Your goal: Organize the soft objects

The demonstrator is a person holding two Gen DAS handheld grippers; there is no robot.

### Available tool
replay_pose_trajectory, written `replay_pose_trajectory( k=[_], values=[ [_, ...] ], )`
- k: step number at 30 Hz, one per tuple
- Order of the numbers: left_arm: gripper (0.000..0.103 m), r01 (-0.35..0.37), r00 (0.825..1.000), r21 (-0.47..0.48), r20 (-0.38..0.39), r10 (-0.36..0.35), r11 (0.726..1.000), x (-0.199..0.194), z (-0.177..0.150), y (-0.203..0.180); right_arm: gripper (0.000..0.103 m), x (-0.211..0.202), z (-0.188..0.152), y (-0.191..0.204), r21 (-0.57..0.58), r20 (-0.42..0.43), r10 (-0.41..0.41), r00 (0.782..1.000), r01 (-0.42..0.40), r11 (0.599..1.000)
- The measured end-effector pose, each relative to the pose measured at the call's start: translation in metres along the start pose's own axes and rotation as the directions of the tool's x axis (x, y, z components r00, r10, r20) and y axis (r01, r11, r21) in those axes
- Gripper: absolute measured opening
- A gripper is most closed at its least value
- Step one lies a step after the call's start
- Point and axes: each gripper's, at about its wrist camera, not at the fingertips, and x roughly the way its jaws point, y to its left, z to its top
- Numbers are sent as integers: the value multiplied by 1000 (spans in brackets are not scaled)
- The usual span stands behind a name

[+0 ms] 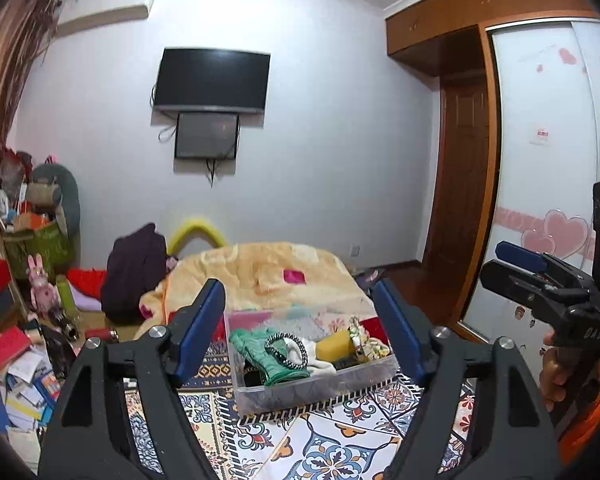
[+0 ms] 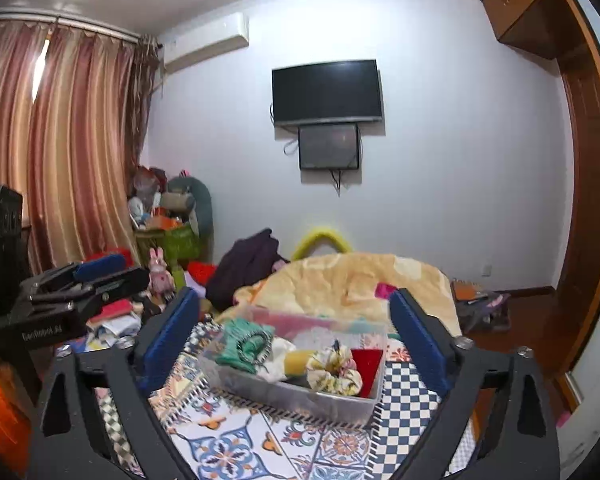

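A clear glossy plastic bin (image 1: pixel 316 390) holds soft cloth items, resting on a matt patterned cloth (image 1: pixel 340 440).

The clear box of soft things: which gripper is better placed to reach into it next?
Marginally the left gripper: the clear box sits centred between its open fingers. The right gripper, also open and empty, frames it similarly, so either could.

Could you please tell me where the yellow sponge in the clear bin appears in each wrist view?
Left wrist: yellow sponge lies right of centre in the clear bin, beside the floral scrunchie.
Right wrist: yellow sponge sits mid-bin, left of the scrunchie.
Shared landmark: wall-mounted TV.
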Motion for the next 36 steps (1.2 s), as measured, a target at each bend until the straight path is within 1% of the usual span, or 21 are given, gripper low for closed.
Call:
replay_pose_trajectory(
  k=[1,3,6,8,12,21,28,36],
  values=[
    [82,3,1000,6,11,-3,1000,-5,1,-2,103,-1,1,1,4,13,0,1000,0,1000],
    [94,-2,999,6,33,2,1000,-13,3,-4,103,-4,3,2,7,32,-1,999,0,1000],
    [99,7,999,-2,54,-7,1000,-21,5,-4,103,-8,5,4,7,49,-3,999,2,1000],
    [100,12,998,-5,62,-12,1000,-26,6,-5,103,-10,4,5,2,55,-6,998,5,1000],
    [102,0,997,4,71,0,1000,-30,6,-8,103,-12,2,9,-2,66,-3,998,3,1000],
    [103,-3,998,14,70,2,1000,-34,3,-15,103,-17,-1,13,-14,82,-2,997,3,1000],
    [103,-2,997,29,75,0,1000,-37,2,-19,103,-18,-4,11,-9,79,-5,997,6,1000],
    [103,-8,998,26,63,6,1000,-33,2,-18,103,-18,-5,8,2,73,-5,997,5,1000]
  ],
)
